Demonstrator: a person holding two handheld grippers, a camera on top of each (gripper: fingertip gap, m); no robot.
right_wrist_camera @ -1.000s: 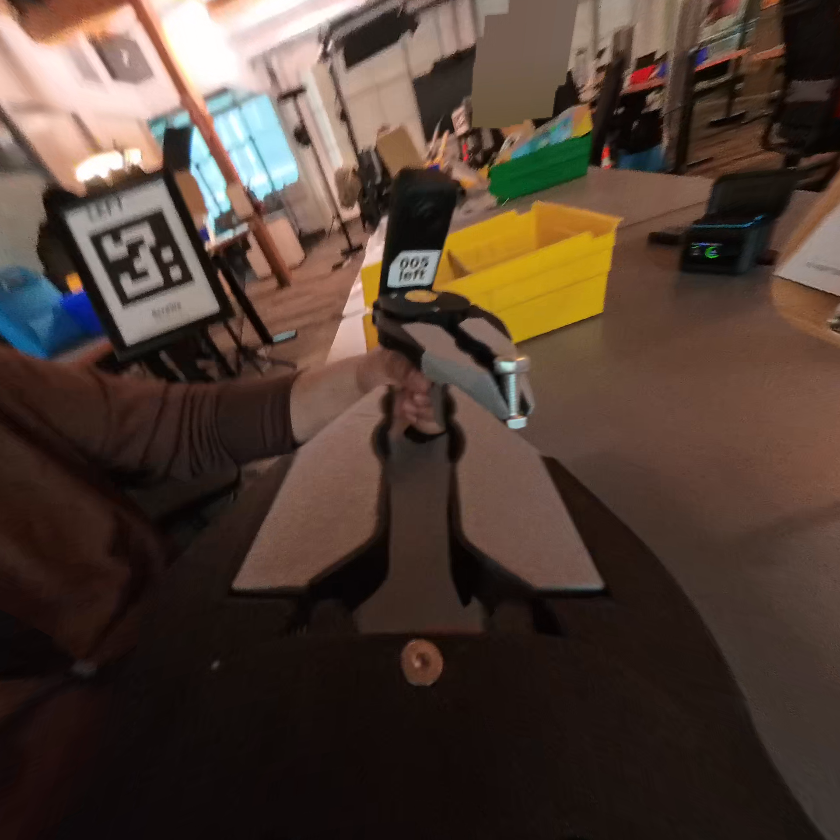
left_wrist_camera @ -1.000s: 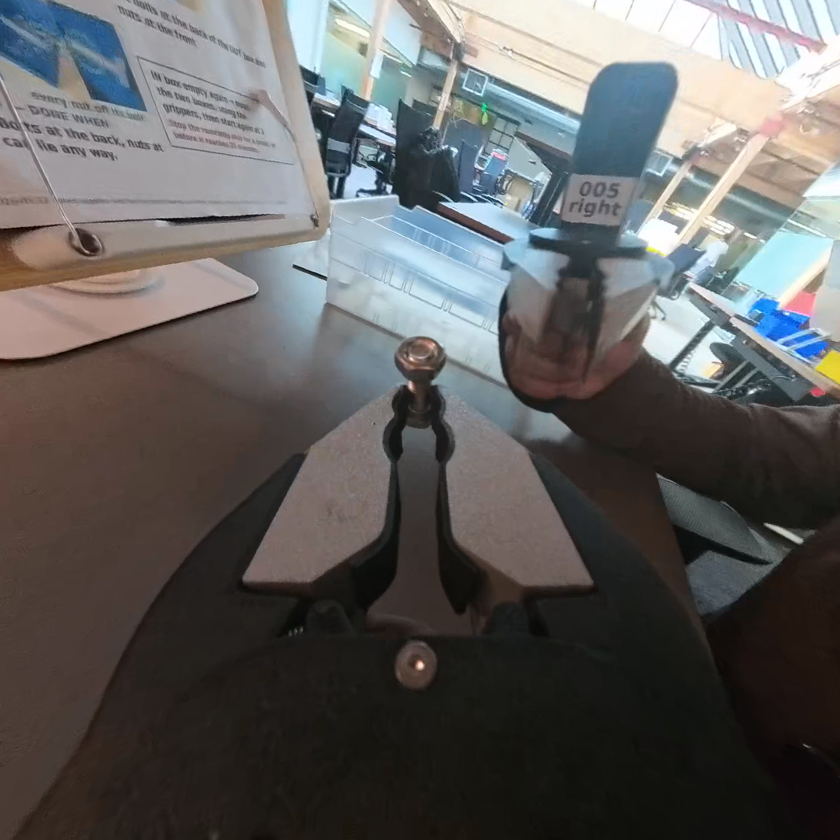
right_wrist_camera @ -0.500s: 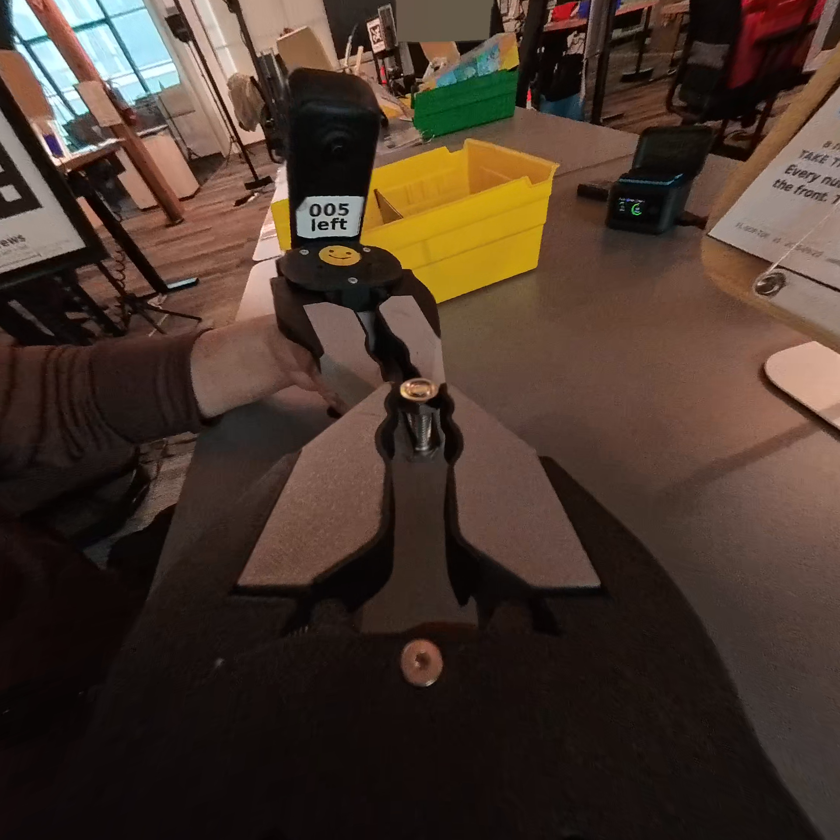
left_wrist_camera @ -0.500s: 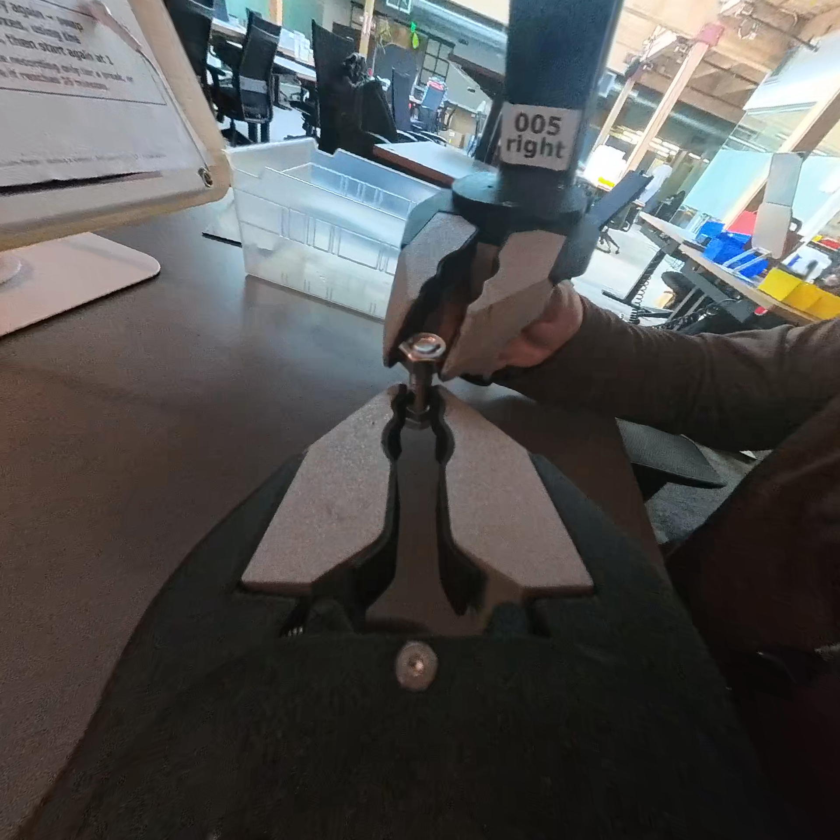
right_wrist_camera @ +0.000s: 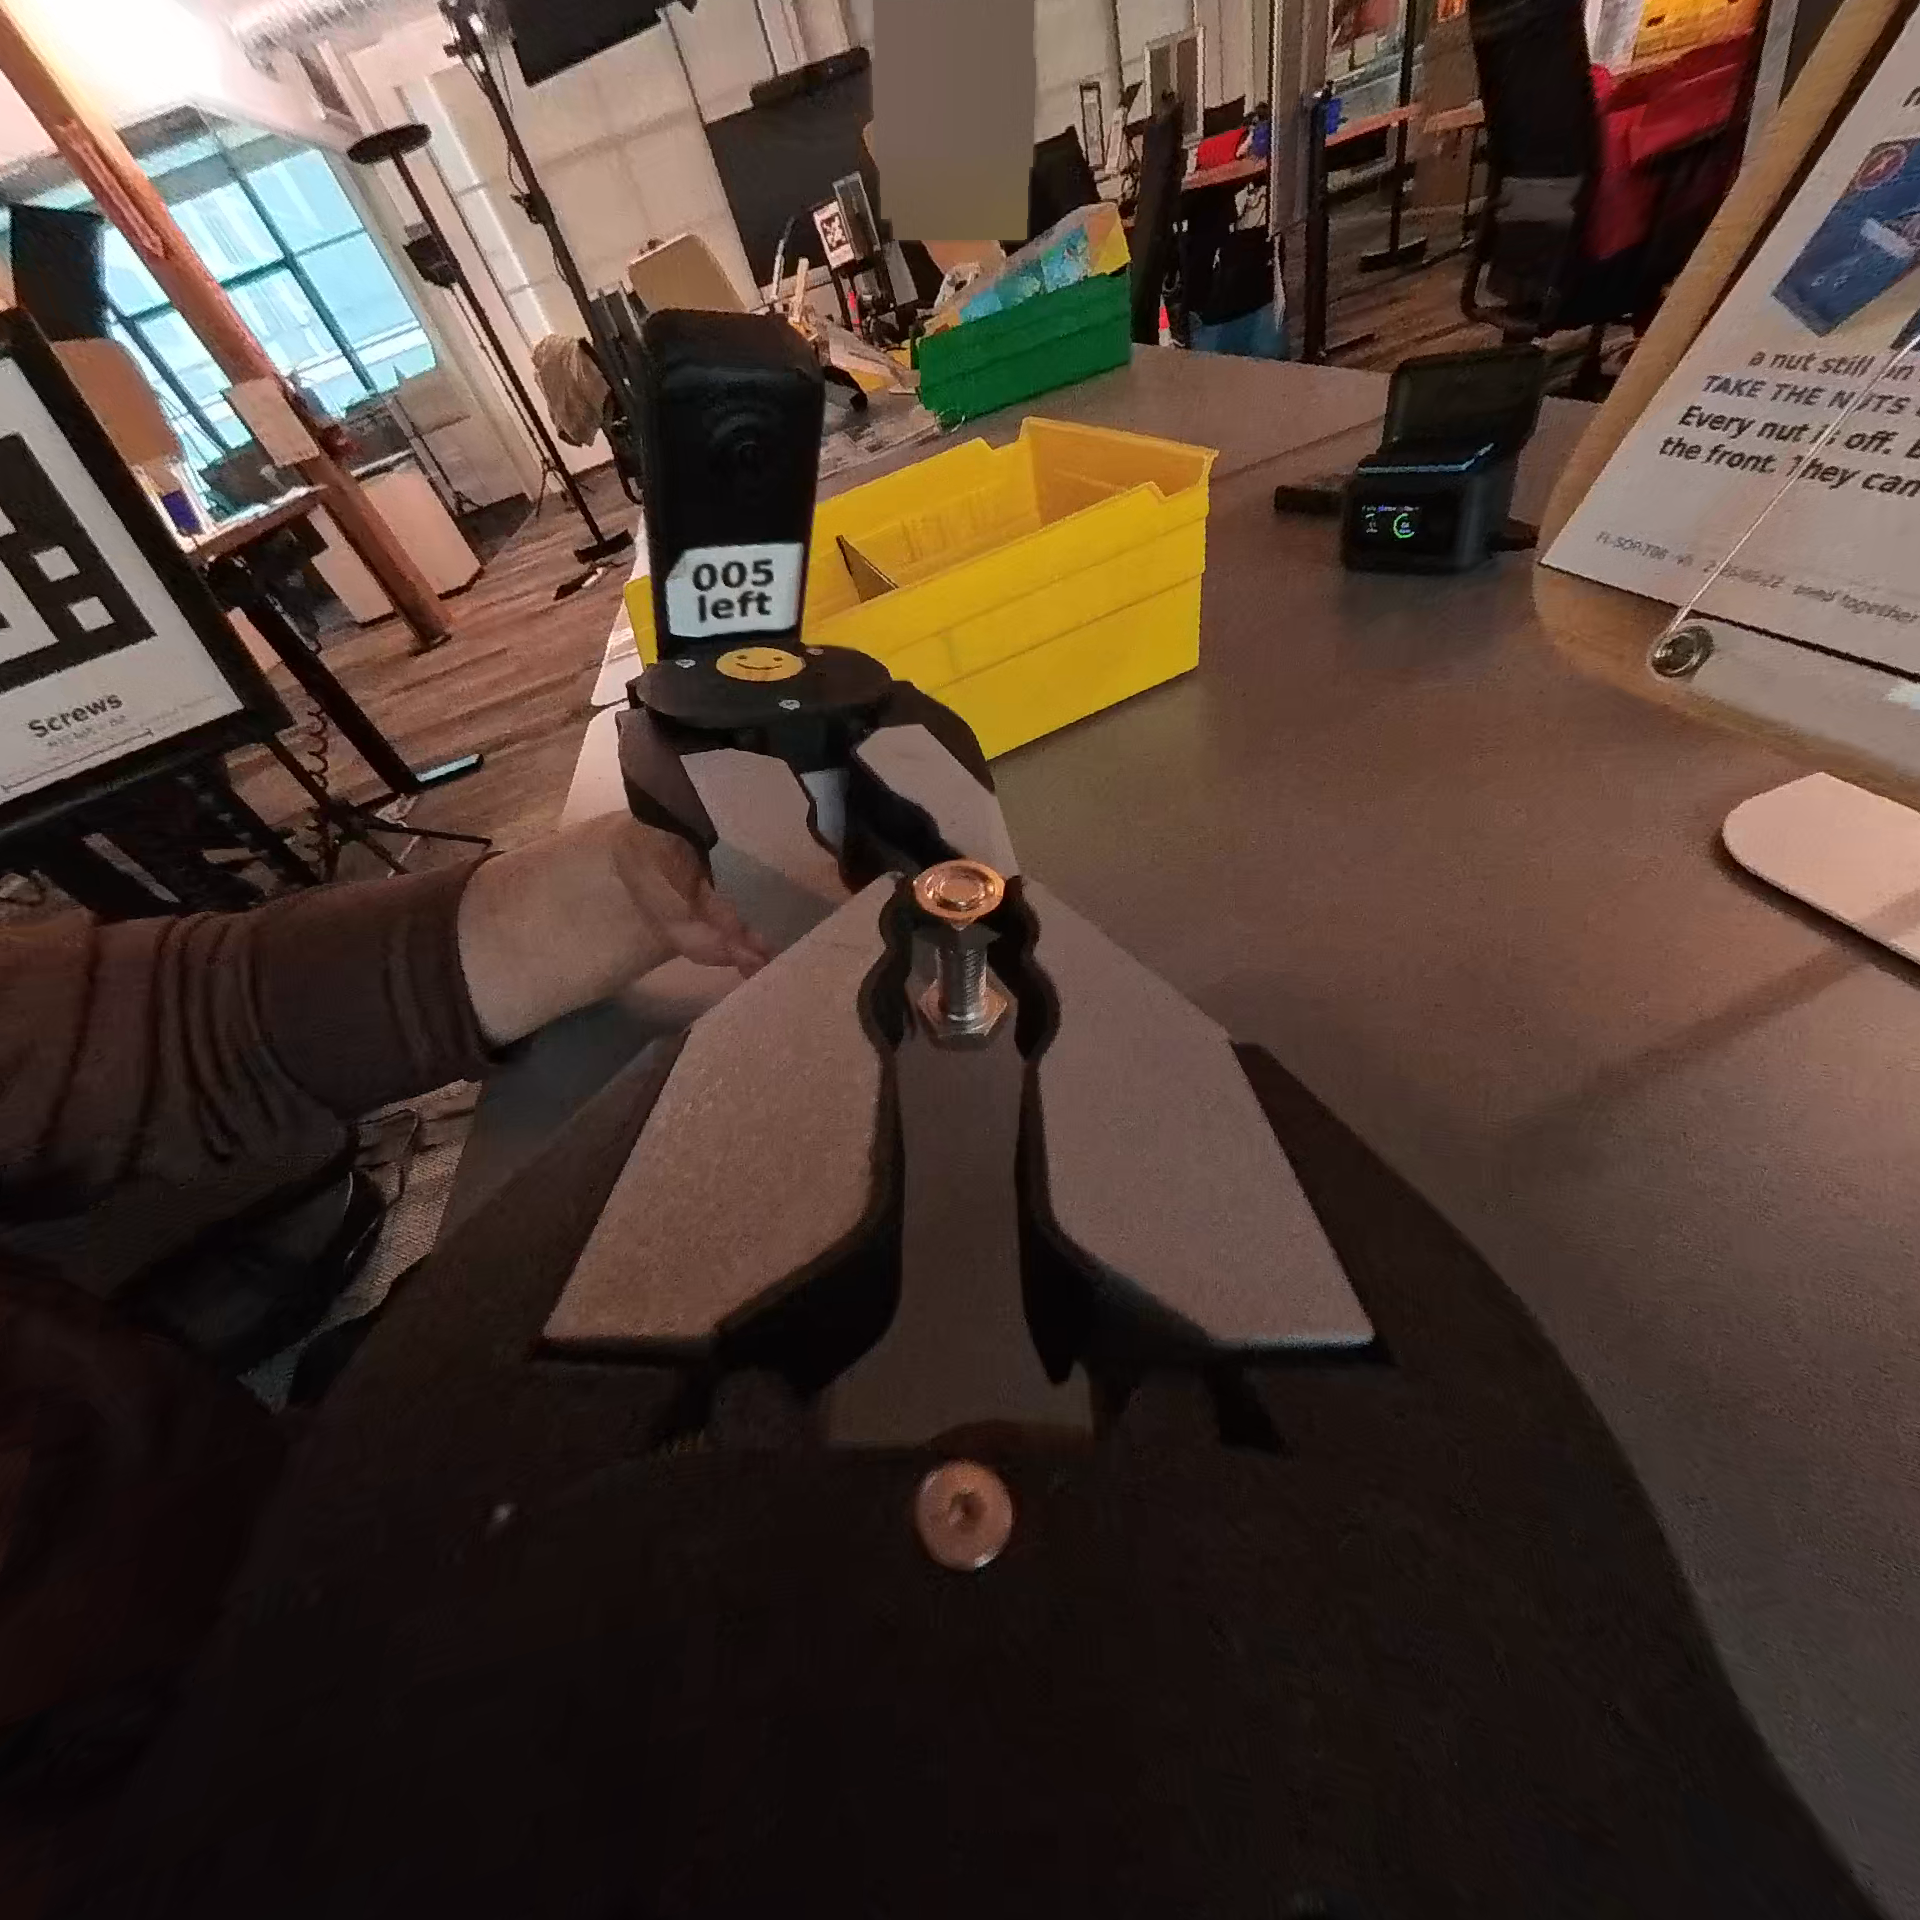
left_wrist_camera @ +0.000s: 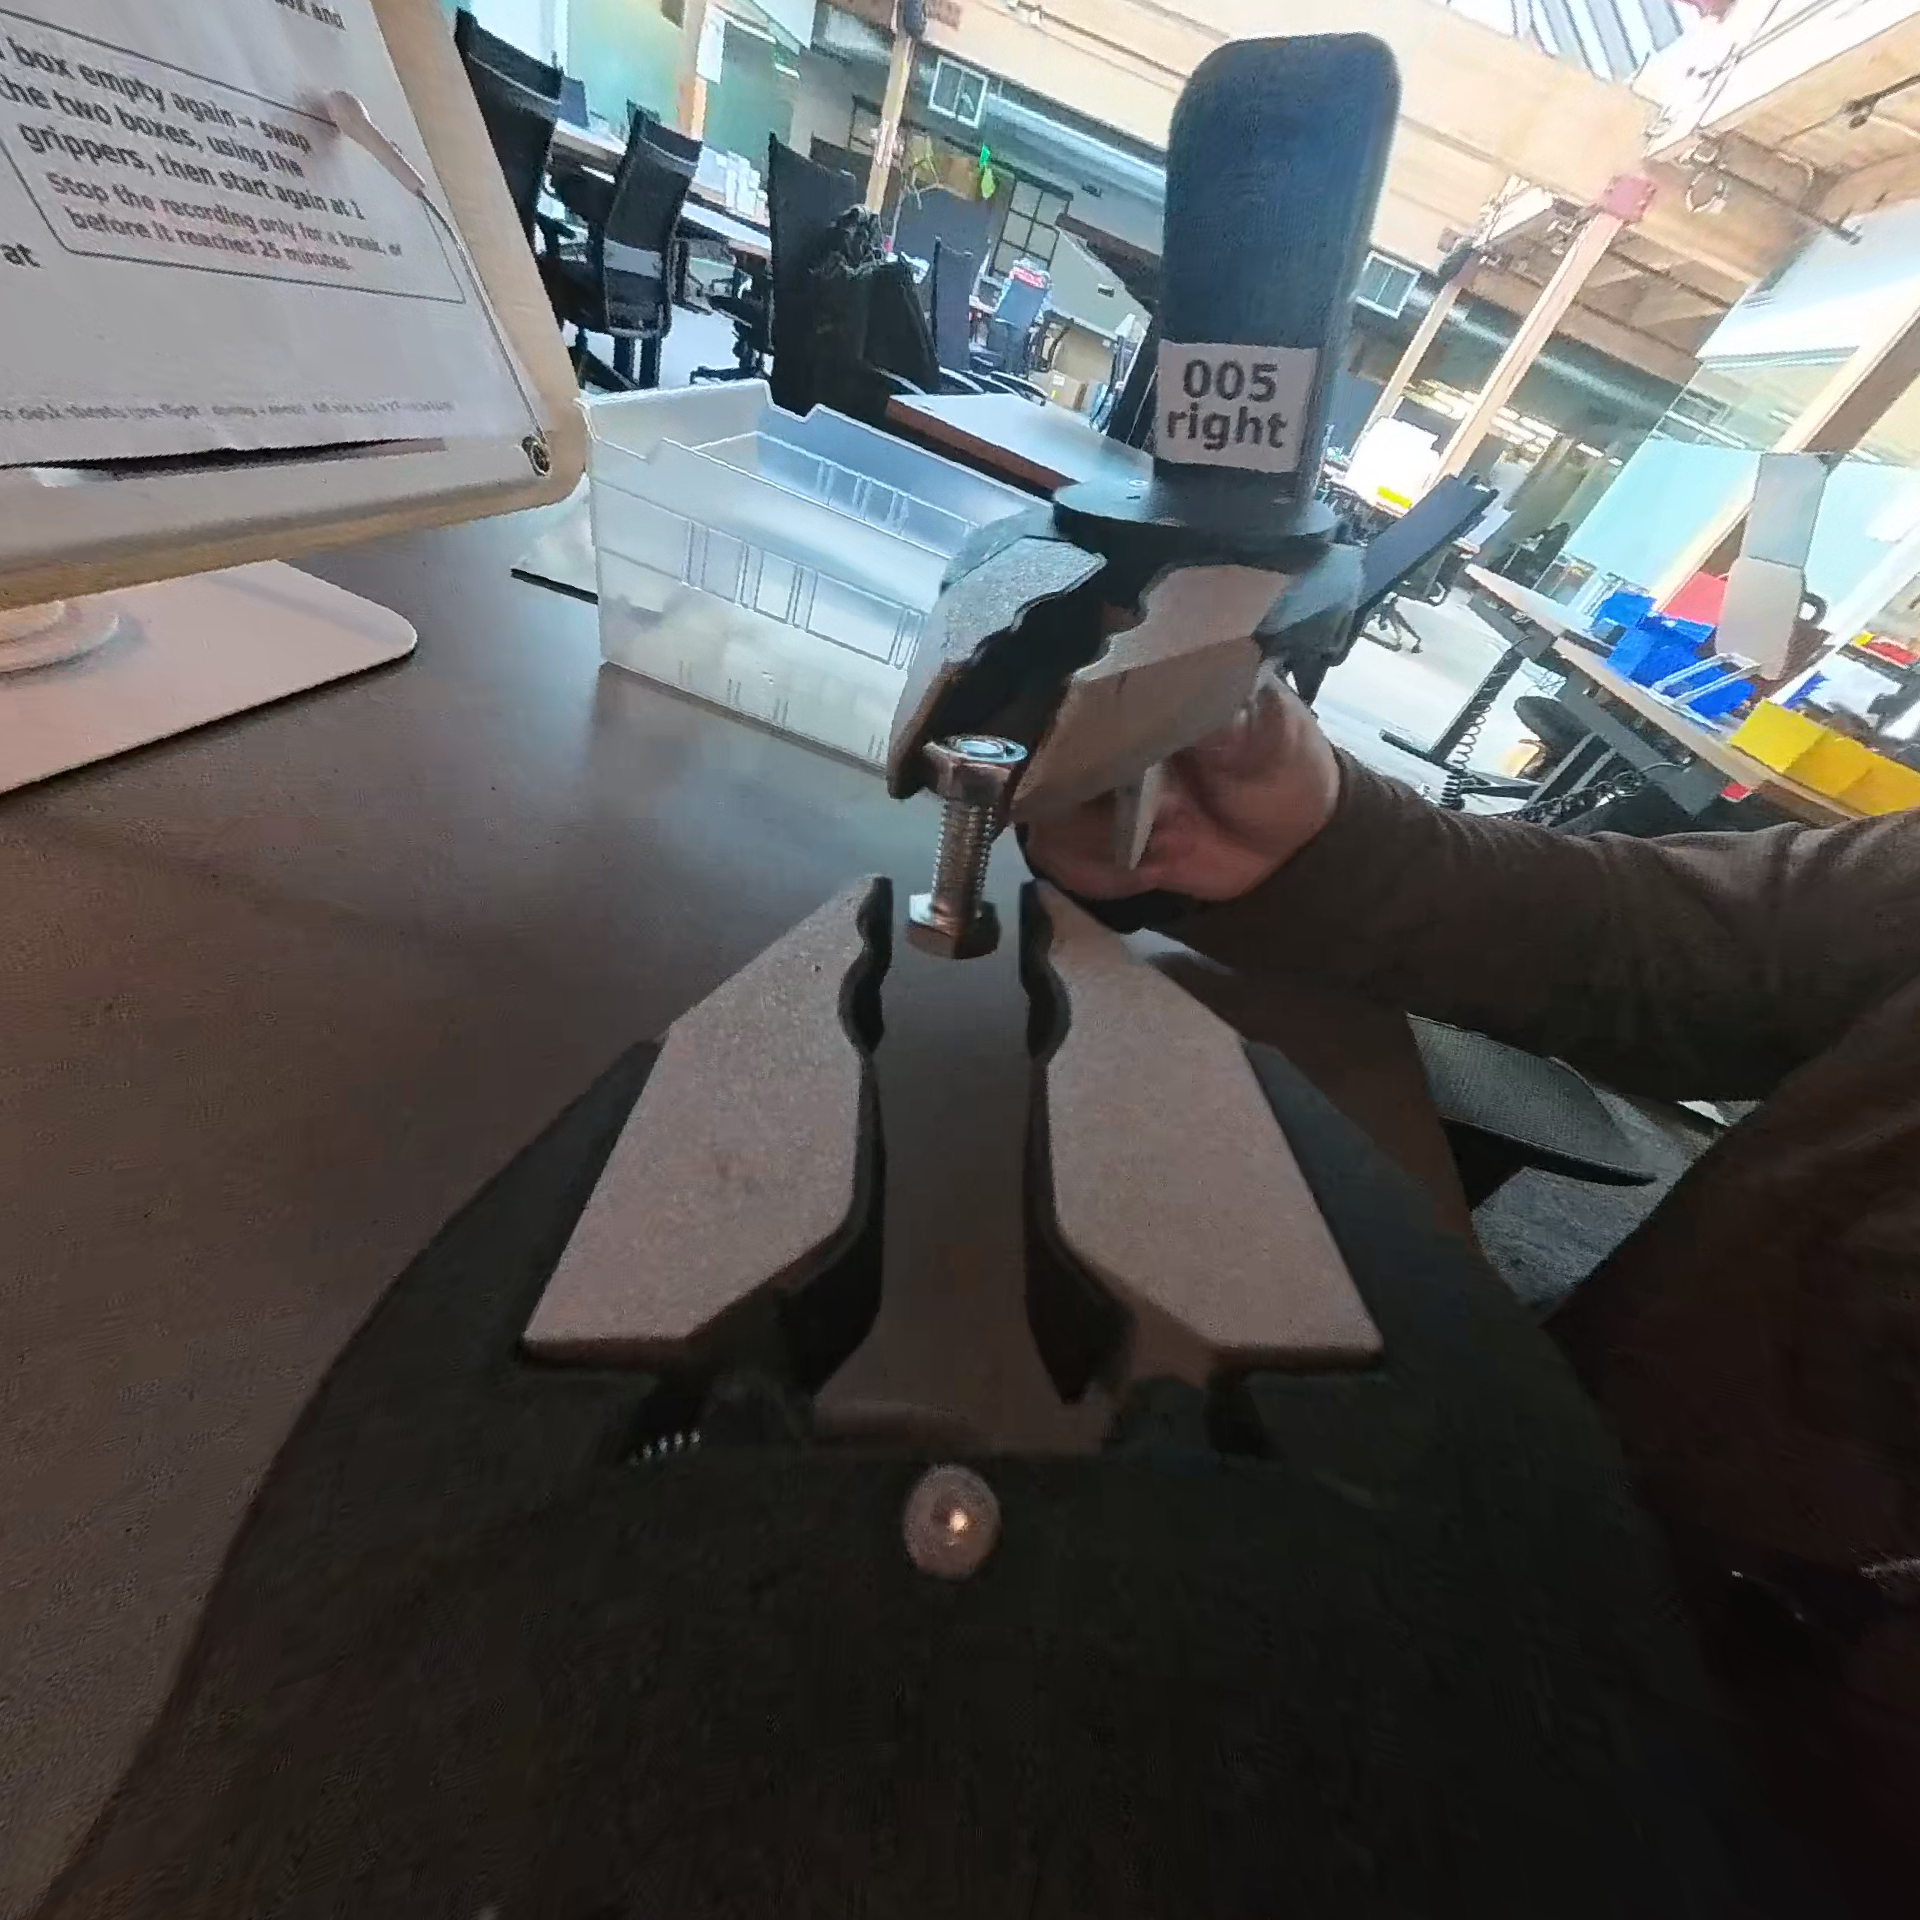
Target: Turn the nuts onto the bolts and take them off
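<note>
Left wrist view, left to right: white stand with a printed sheet (left_wrist_camera: 239, 260), clear plastic bin (left_wrist_camera: 769, 566) behind on the dark table (left_wrist_camera: 312, 987), then the bolt (left_wrist_camera: 964, 831) dead centre, then the right gripper (left_wrist_camera: 971, 764) and the hand (left_wrist_camera: 1195, 821) holding it.

Bolt stands upright, long axis vertical, head up. Right gripper comes in from above and to the right, tips pinched on the bolt head. A nut (left_wrist_camera: 951, 925) sits at the lower end of the thread.

Left gripper (left_wrist_camera: 954, 914): fingers parted by a narrow gap, tips either side of the nut. From this view they look just clear of it, not clamping.

Right wrist view agrees: bolt (right_wrist_camera: 958, 956) sits between the right gripper's (right_wrist_camera: 958, 904) own tips, head at the far end, nut (right_wrist_camera: 958, 1020) closer to the camera. Left gripper (right_wrist_camera: 821, 821) shows beyond, parted. Yellow bin (right_wrist_camera: 1039, 582) farther back, small black device with a screen (right_wrist_camera: 1444, 509) to the right.

Key relation: nut lies straight ahead of the left gripper, right between its tips, bolt axis square to the fingers. The left one is best placed for the nut; closing on its flats looks like the next move, while the right holds the bolt head.

Can't tell: whether the left pads touch the nut at all, or how much thread is engaged under it. The bolt tip below the nut is hard to make out against the dark table. Bin contents not visible.
</note>
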